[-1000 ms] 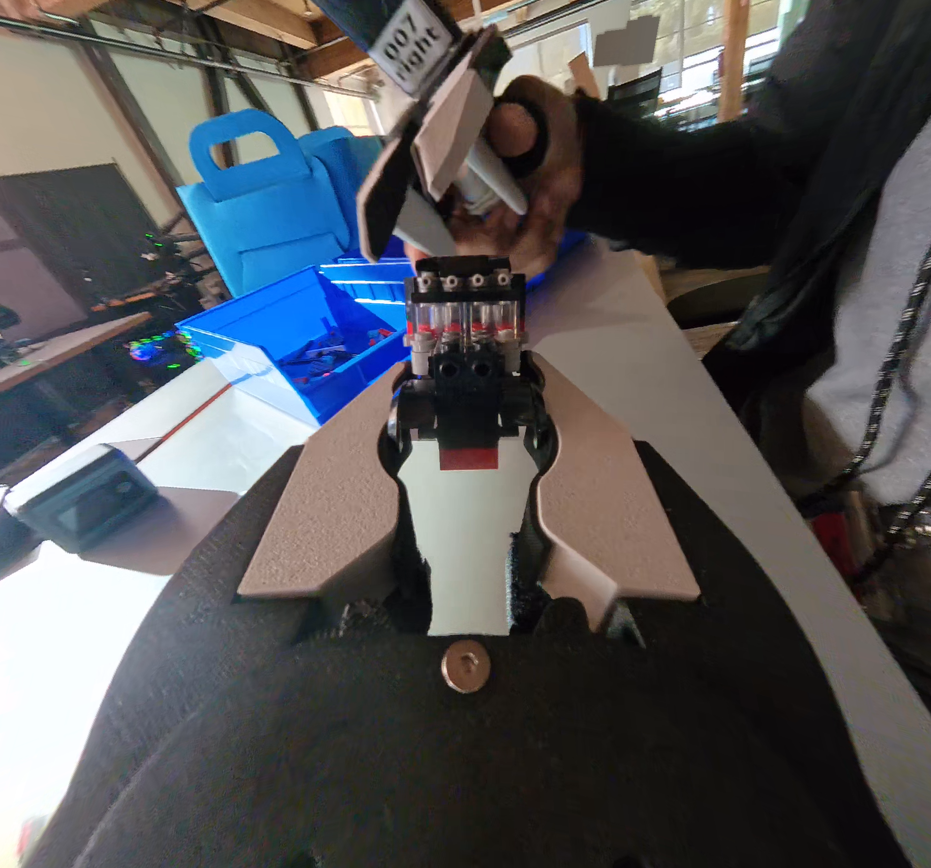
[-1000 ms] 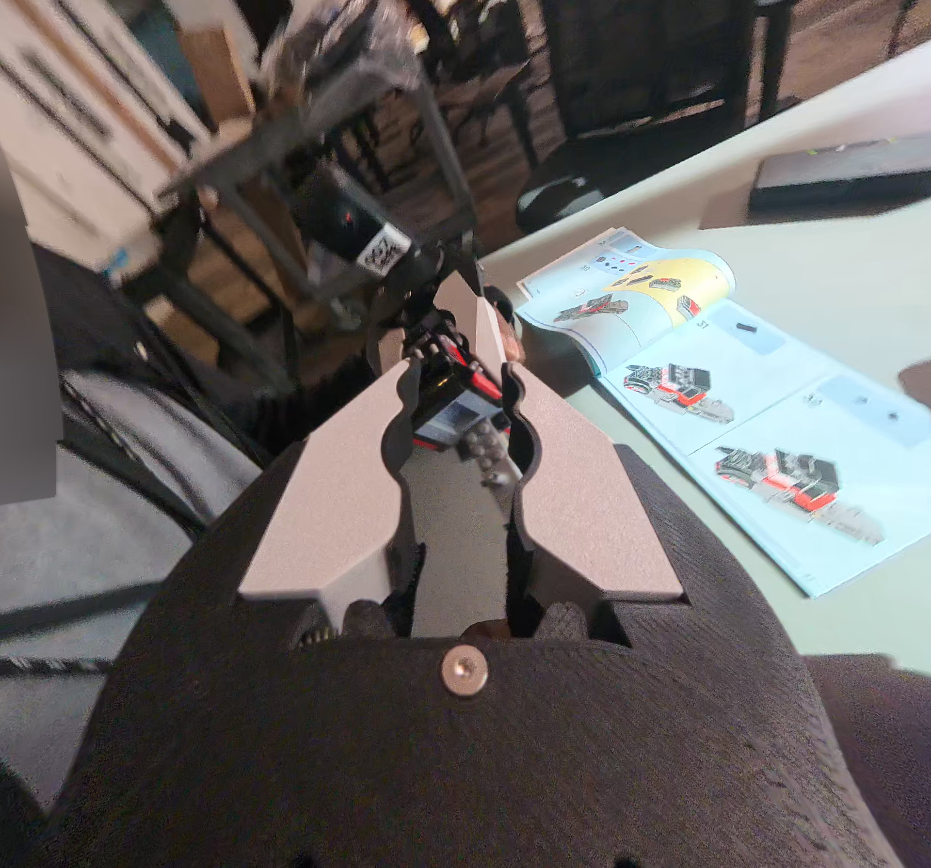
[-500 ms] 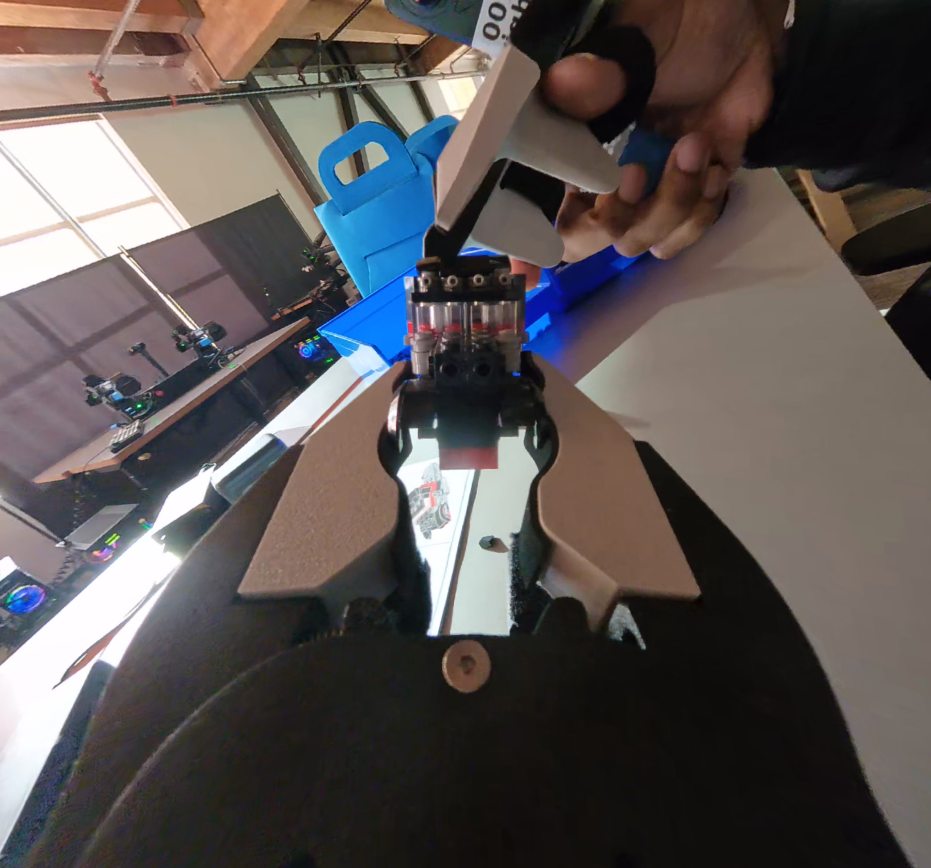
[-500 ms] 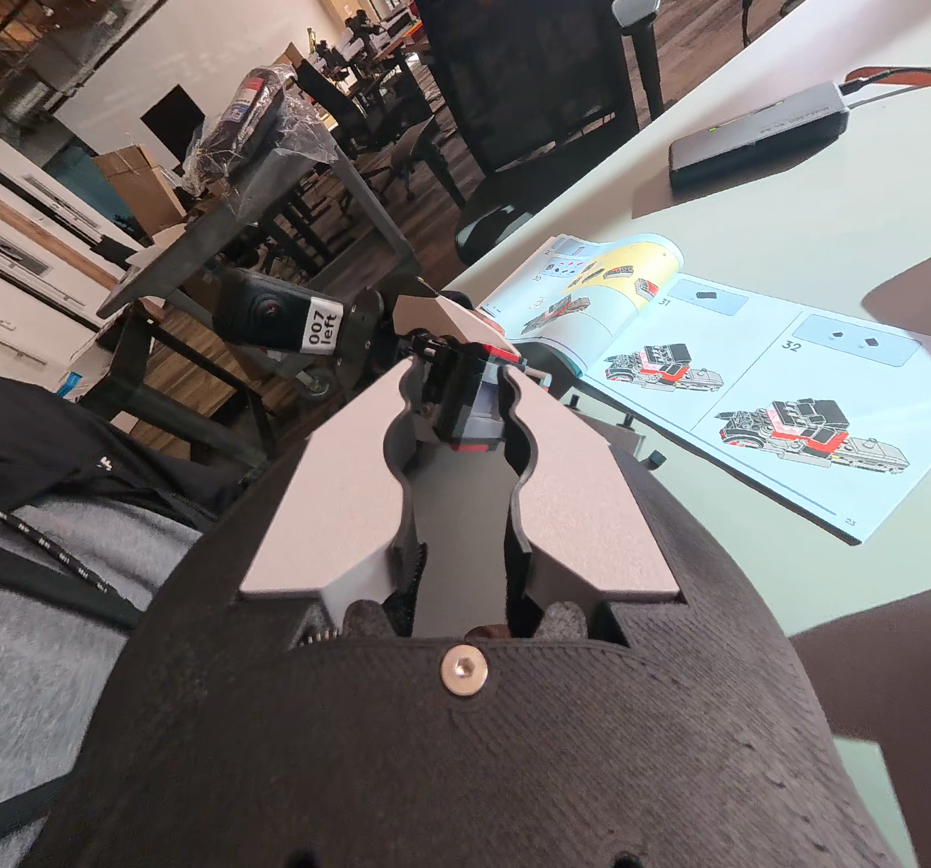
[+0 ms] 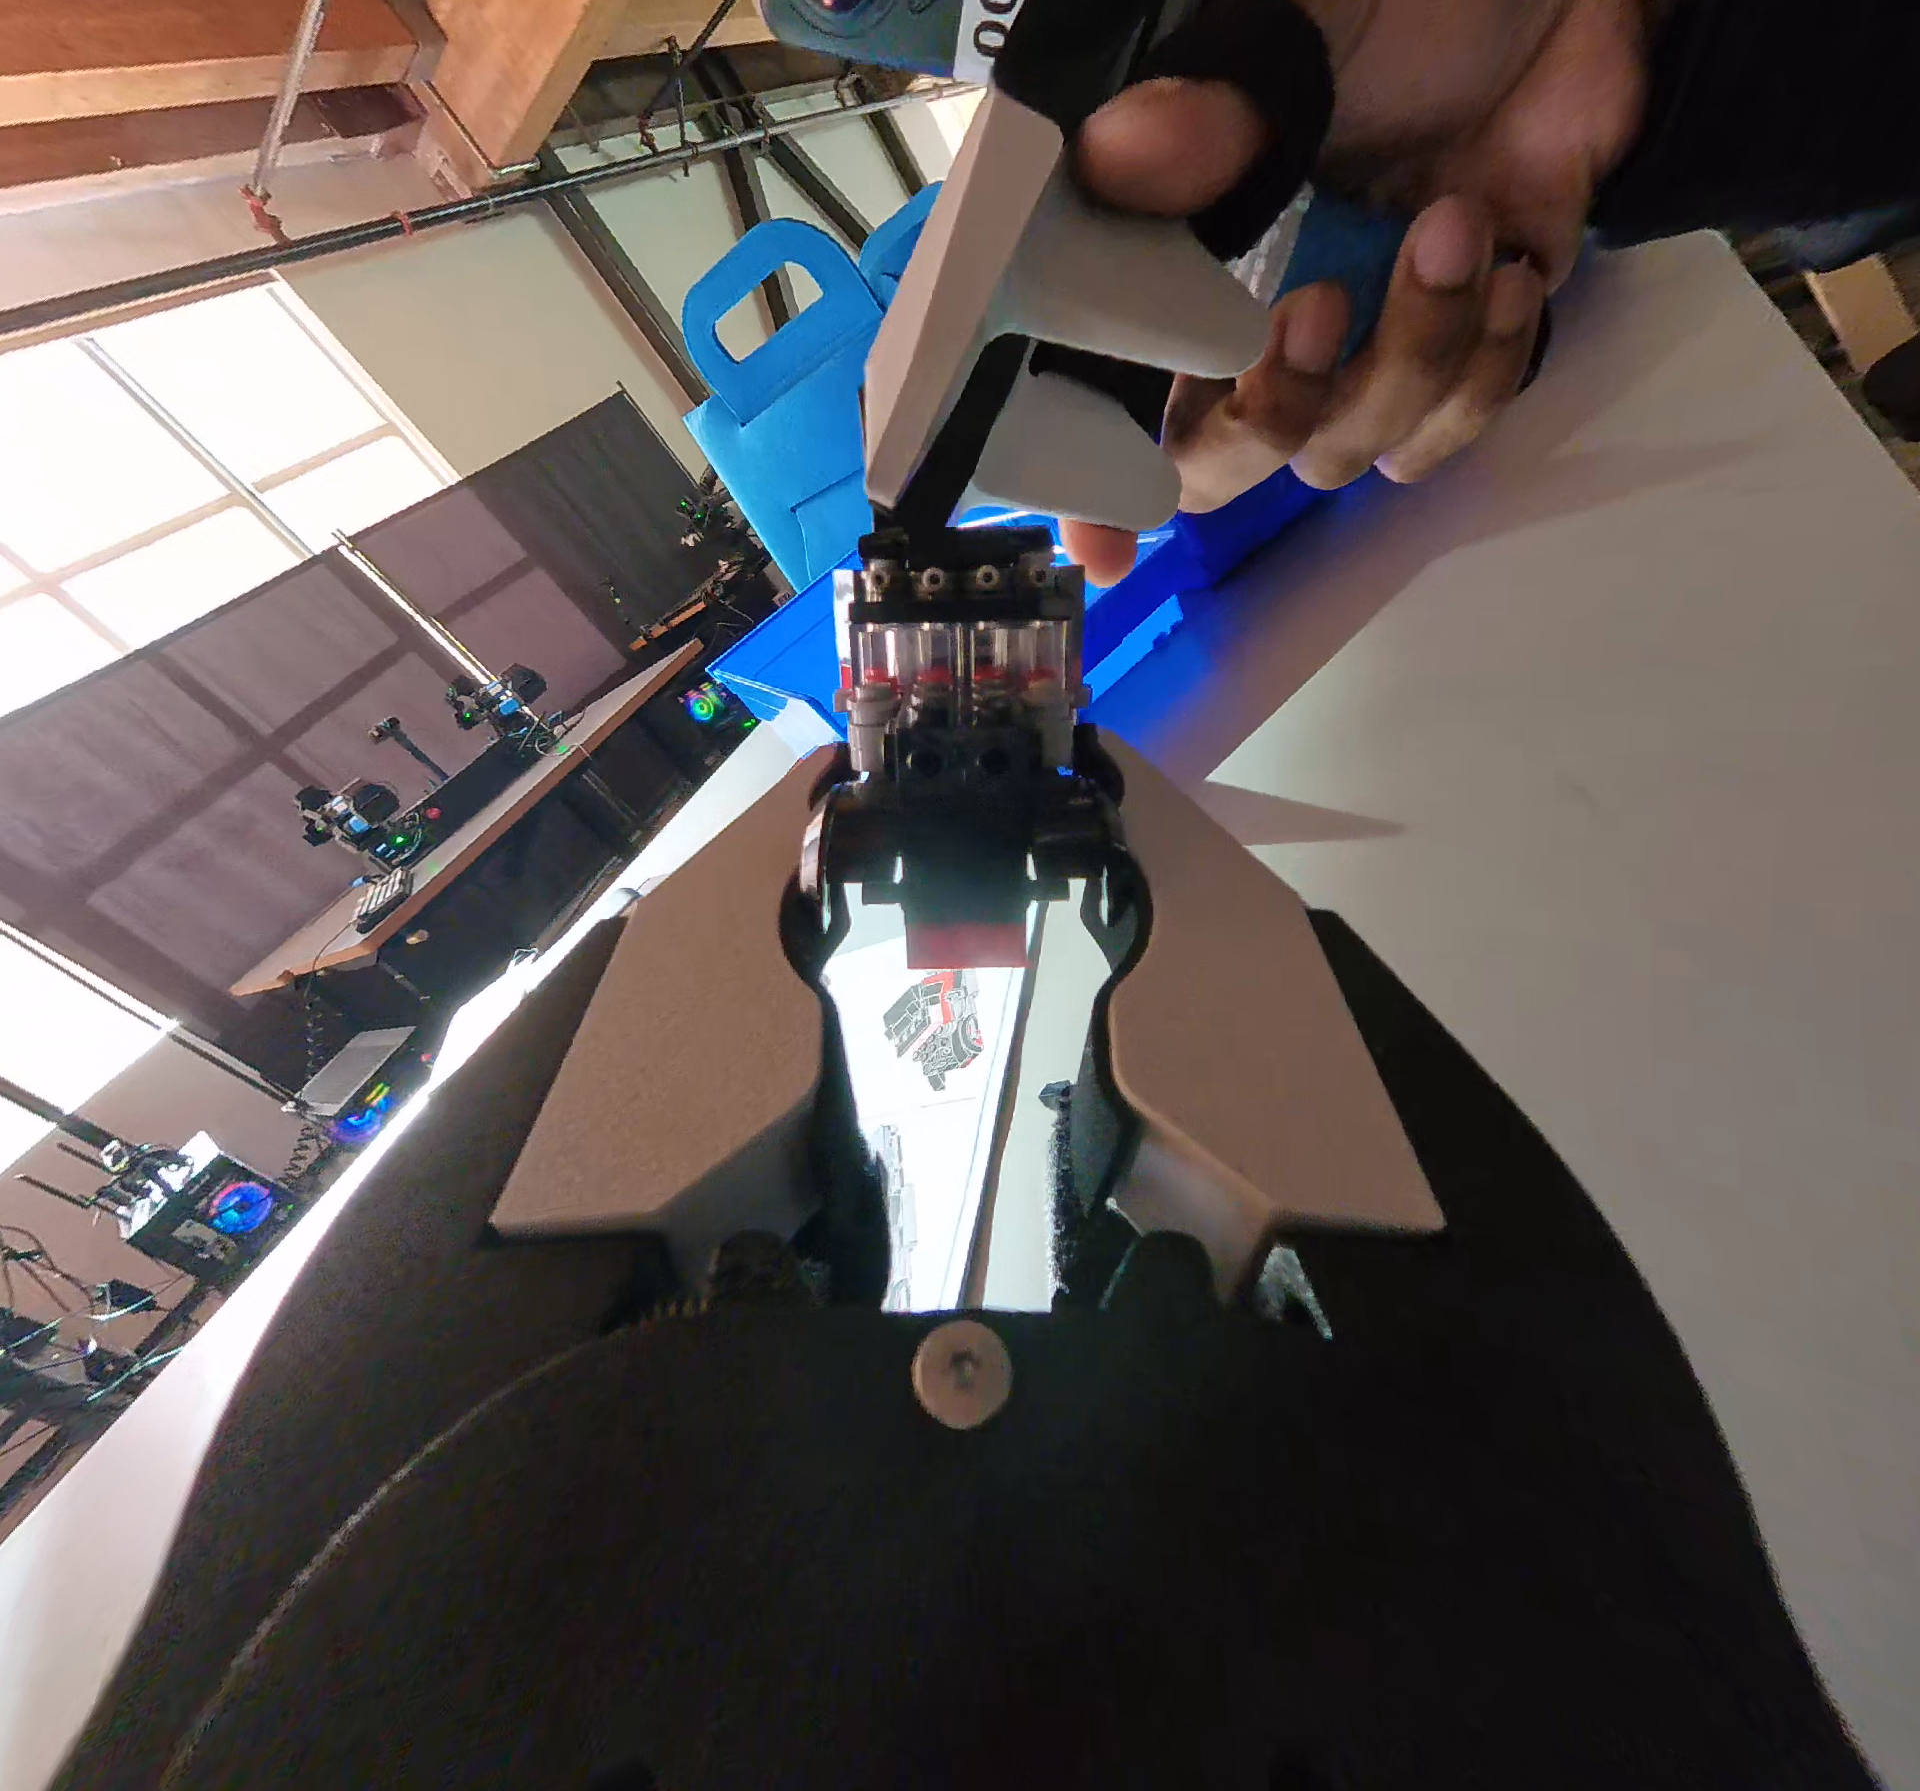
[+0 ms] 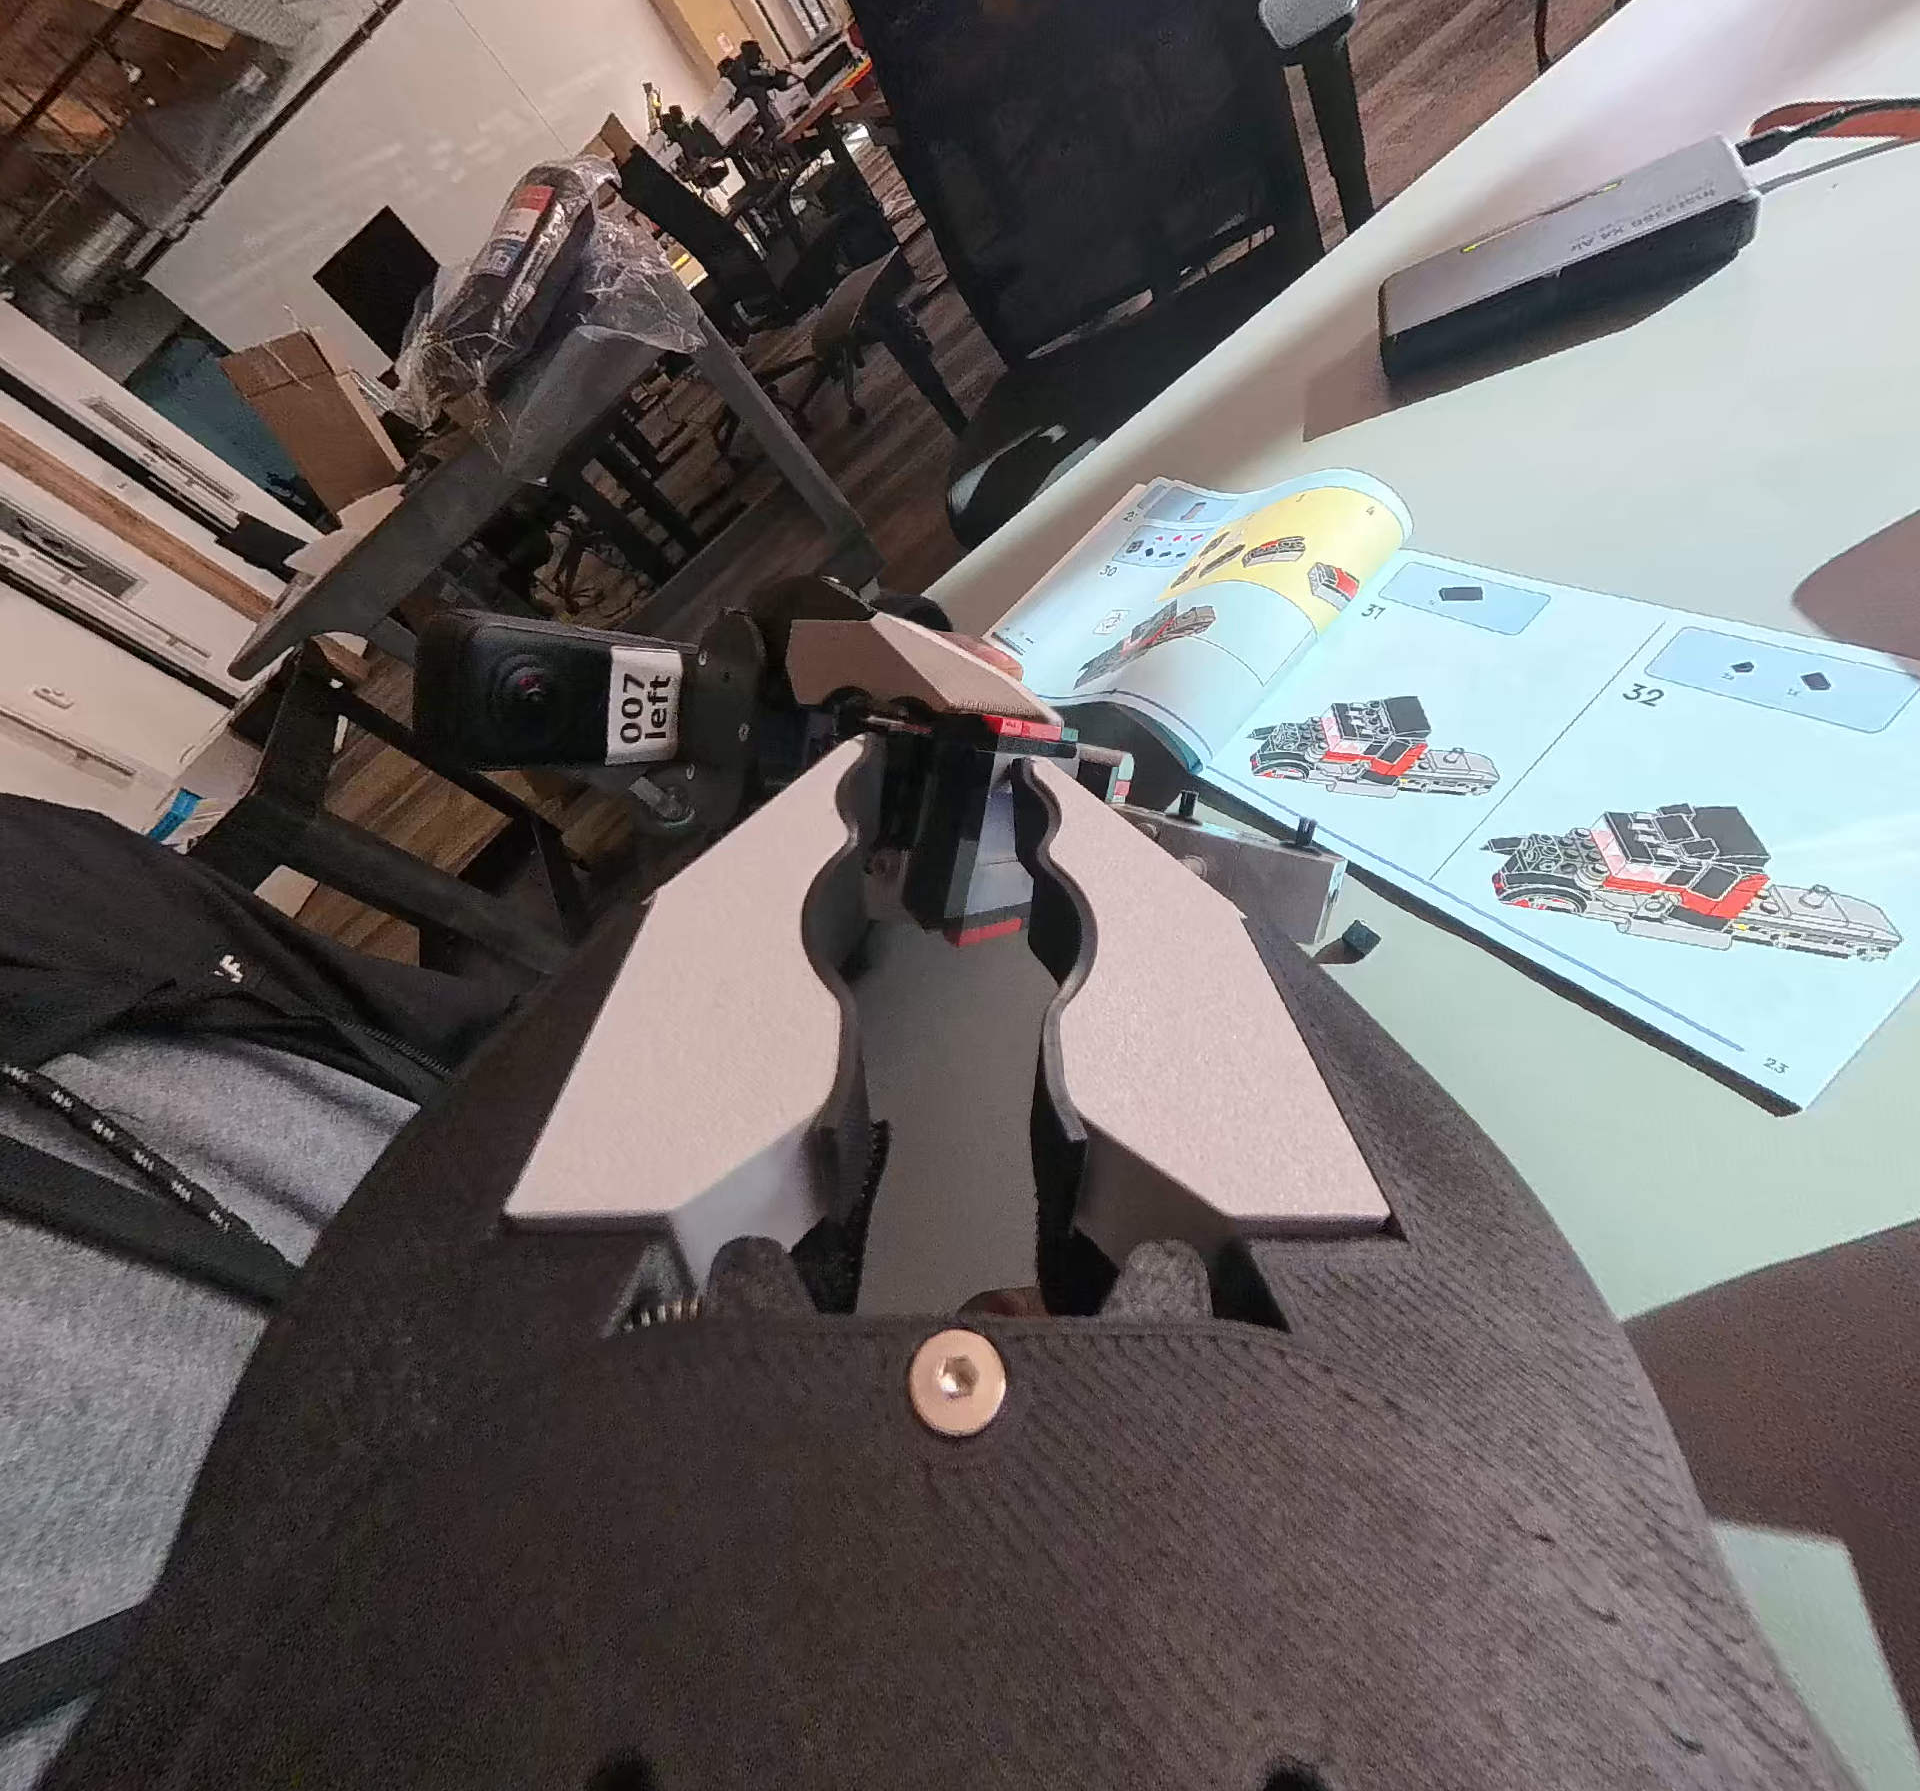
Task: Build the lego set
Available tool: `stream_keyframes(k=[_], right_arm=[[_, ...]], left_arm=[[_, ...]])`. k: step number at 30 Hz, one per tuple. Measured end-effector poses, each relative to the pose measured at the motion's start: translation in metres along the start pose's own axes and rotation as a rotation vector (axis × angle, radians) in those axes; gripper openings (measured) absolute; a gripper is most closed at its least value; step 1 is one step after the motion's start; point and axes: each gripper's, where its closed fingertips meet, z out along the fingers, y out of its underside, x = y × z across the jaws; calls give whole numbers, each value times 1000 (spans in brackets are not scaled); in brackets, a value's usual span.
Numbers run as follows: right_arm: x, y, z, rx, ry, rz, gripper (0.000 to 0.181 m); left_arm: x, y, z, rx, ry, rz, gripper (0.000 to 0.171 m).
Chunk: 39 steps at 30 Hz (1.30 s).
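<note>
A small lego model (image 5: 956,661) of black, red, clear and grey pieces is clamped at its lower end in my left gripper (image 5: 961,791), which is shut on it and holds it in the air. My right gripper (image 5: 914,520) comes in from above, and its tips meet the black plate on top of the model. In the right wrist view the model's black and red end (image 6: 961,868) sits between the tips of my right gripper (image 6: 945,775). The left gripper (image 6: 935,702) holds it from the far side.
An open instruction booklet (image 6: 1558,785) lies on the white table (image 6: 1558,453), with a grey lego part (image 6: 1247,868) and a tiny black piece (image 6: 1356,936) beside it. A grey flat device (image 6: 1579,287) lies farther back. Blue bins (image 5: 1143,640) and a blue bag (image 5: 790,391) stand behind the model. My left and right fingertips are right by each other. Both grippers' tips are roughly 35 cm from the grey flat device (image 6: 1579,287).
The right gripper has come down onto the top of the model and stays there. The left gripper has tilted upward with the model still held.
</note>
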Motion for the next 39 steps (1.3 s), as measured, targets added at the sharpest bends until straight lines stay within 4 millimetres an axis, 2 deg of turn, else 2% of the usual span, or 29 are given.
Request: stream_keyframes(k=[39], right_arm=[[10, 20, -8, -162, 80, -166, 24]], left_arm=[[9, 10, 7, -137, 0, 233, 43]])
